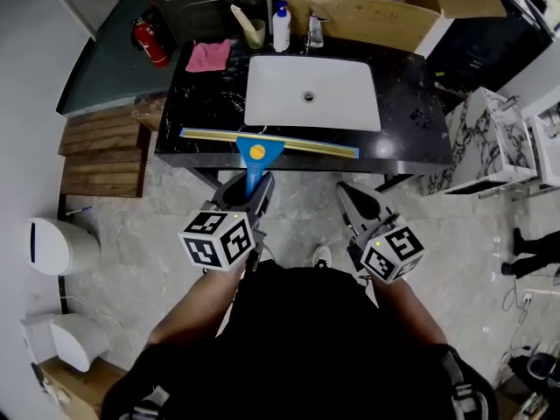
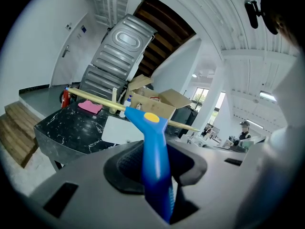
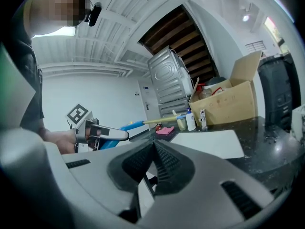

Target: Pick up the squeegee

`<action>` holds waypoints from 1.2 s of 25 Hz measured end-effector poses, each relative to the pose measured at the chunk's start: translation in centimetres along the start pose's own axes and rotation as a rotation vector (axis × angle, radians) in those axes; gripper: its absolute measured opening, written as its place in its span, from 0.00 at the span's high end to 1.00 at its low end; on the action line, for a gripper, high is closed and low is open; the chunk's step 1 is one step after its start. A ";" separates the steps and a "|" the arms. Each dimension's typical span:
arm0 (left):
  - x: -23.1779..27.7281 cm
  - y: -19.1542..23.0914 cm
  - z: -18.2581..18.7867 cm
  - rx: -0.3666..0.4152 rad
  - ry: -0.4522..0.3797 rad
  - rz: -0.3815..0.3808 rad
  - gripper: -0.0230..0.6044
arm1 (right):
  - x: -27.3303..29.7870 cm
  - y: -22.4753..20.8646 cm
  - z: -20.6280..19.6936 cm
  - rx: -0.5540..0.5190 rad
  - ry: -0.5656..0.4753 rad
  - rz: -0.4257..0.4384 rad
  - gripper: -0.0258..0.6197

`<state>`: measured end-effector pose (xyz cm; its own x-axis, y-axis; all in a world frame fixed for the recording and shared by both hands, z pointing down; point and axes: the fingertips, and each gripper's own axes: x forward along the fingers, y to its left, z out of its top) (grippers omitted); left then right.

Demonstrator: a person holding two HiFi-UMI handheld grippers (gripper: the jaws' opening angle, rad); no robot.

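Left hand-held gripper (image 1: 255, 185): clamping the blue handle, pads pressing its lower part.
Squeegee (image 1: 256, 150): blade lying over the near edge of the surface (image 1: 206, 103) — being long, it is risking a twist in the pads or a snag there.
Right hand-held gripper (image 1: 353, 196): jaws together, carrying nothing.

You're standing at a mock washroom corner set up inside a larger workshop or lab hall. In front of you, a black marble-look counter (image 1: 210, 103) carries a white rectangular basin (image 1: 311, 94), a chrome tap (image 1: 315, 31), a white pump bottle with a blue top (image 1: 281, 26) and a pink cloth (image 1: 209, 56). But the open brown cardboard box (image 1: 367, 11), red fire extinguisher (image 1: 151, 42), stacked wooden pallets (image 1: 101, 151) and a distant person (image 2: 244, 128) under ceiling strip lights (image 2: 267, 96) say work floor, not home.
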<state>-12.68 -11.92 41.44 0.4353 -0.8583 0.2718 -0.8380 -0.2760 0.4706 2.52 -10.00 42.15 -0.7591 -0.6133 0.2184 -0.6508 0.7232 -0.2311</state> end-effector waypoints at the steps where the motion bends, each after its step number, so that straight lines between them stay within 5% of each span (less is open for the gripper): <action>1: 0.0 0.0 -0.1 -0.002 0.001 -0.002 0.75 | 0.0 0.0 -0.1 0.001 0.004 -0.001 0.95; 30: 0.7 -1.0 -0.3 0.016 0.022 -0.029 0.75 | -0.1 0.5 -0.4 0.003 0.010 0.018 0.95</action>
<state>-11.49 -12.13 41.39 0.4668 -0.8399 0.2768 -0.8300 -0.3082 0.4648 2.27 -9.52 42.40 -0.7703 -0.5970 0.2239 -0.6373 0.7330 -0.2379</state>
